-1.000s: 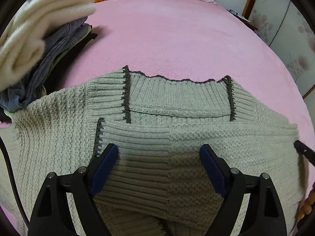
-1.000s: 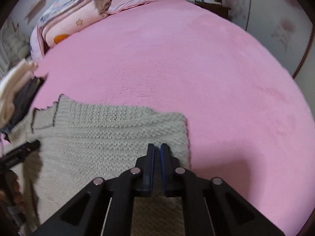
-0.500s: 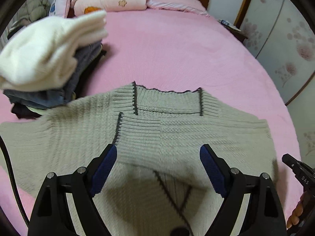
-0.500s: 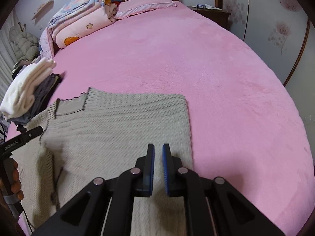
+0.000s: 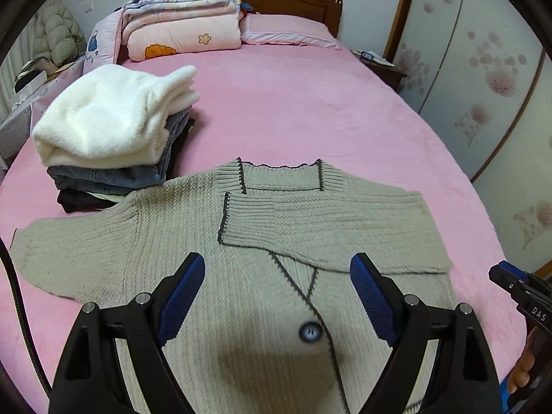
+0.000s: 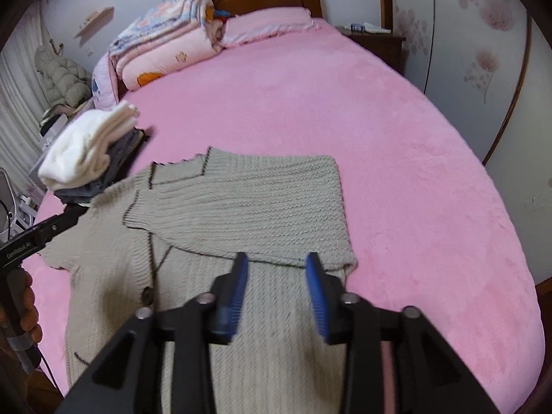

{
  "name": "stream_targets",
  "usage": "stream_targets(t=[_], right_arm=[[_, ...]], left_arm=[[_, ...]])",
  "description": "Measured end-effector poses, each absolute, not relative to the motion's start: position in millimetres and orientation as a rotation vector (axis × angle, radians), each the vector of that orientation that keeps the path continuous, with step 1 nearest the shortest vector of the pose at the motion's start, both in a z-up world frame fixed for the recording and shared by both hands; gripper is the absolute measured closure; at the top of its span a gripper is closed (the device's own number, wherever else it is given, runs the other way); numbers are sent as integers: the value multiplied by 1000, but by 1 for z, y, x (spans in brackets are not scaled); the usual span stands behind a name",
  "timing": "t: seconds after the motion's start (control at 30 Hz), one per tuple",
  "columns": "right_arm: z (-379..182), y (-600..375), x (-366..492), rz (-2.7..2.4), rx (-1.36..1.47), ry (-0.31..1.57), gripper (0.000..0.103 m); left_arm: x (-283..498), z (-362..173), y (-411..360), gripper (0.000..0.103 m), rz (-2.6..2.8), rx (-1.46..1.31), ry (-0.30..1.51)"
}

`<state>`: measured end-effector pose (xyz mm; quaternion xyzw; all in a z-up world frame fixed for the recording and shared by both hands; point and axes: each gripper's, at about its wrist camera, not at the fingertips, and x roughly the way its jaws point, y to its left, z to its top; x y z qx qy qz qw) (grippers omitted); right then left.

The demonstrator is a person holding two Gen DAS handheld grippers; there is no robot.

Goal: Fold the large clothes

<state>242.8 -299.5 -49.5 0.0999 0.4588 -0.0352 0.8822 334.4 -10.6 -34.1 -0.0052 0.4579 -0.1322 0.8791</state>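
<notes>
White fleece is topping a folded stack (image 5: 114, 138) at the left of the pink bed (image 5: 310, 103), likely finished pieces. Beside it the grey cardigan (image 5: 241, 241) is lying flat, one sleeve (image 5: 310, 220) already folded across its chest. The left gripper (image 5: 276, 296) is hanging over it, jaws spread and empty; the right gripper (image 6: 276, 289) is opening its jaws, nothing between them.
</notes>
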Motion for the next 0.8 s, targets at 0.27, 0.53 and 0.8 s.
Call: stream_targets(t=[0.27,0.53,0.8], right_arm=[[-21,-261,199,-80,129,935,46],[-17,-199,172,-47,40,854,46],[-16,-128,171,17,-49,787,46]], left_arm=[[300,-34,21,18,-289,47,950],[272,-47,98,18,-247,37,996],[267,-51,179,18,-144,2,996]])
